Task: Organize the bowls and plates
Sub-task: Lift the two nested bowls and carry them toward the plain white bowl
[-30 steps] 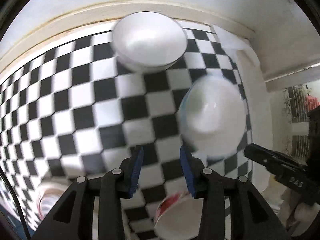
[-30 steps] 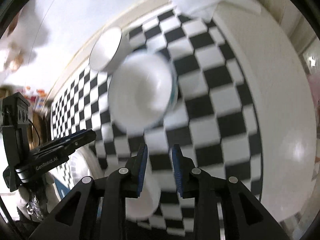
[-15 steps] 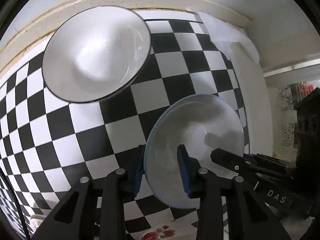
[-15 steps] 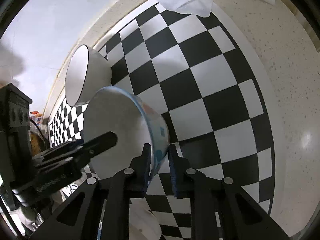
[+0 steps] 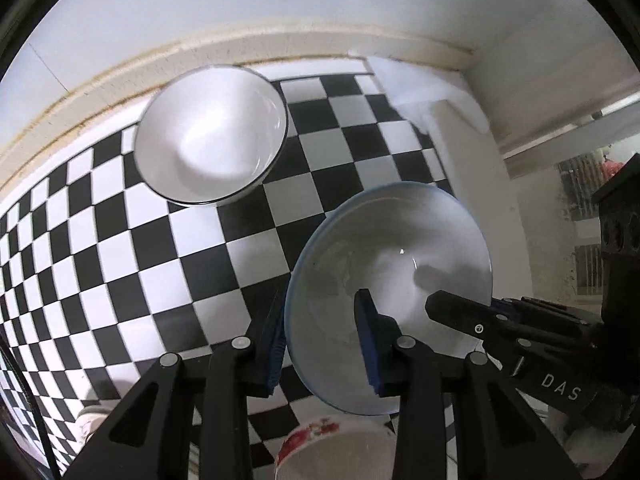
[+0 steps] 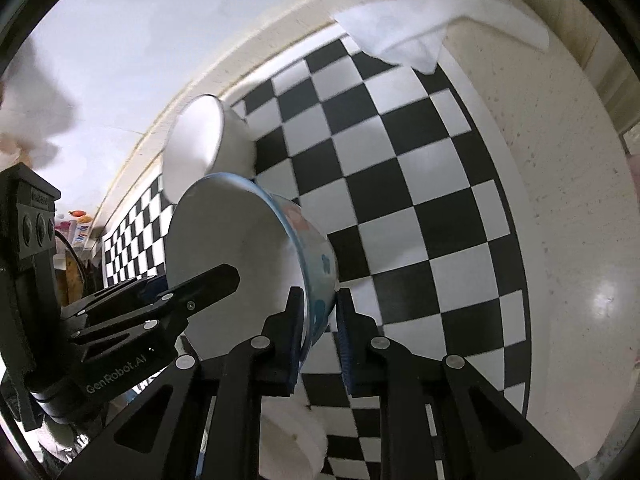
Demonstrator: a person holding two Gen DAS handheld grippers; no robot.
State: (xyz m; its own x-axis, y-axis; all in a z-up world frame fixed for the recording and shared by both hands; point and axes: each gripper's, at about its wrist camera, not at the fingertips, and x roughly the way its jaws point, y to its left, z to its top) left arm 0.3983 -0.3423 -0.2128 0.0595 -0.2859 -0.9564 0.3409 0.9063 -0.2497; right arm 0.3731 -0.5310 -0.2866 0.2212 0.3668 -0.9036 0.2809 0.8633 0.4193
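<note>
A blue-rimmed bowl with a patterned outside is held tilted above the checkered cloth by both grippers. My left gripper is shut on its left rim, one finger inside and one outside. My right gripper is shut on its rim from the other side; it also shows in the left wrist view. A plain white bowl with a thin dark rim rests on the cloth near the back wall, apart from the held bowl; it also shows in the right wrist view.
The black-and-white checkered cloth covers the counter. A white cloth lies at the back right corner. A flower-patterned bowl sits below the left gripper. The bare counter edge runs along the right.
Both grippers have closed on the blue-rimmed bowl and lifted it off the cloth, tilted. The view has pulled back and the white bowl has shifted right in the left wrist view.
</note>
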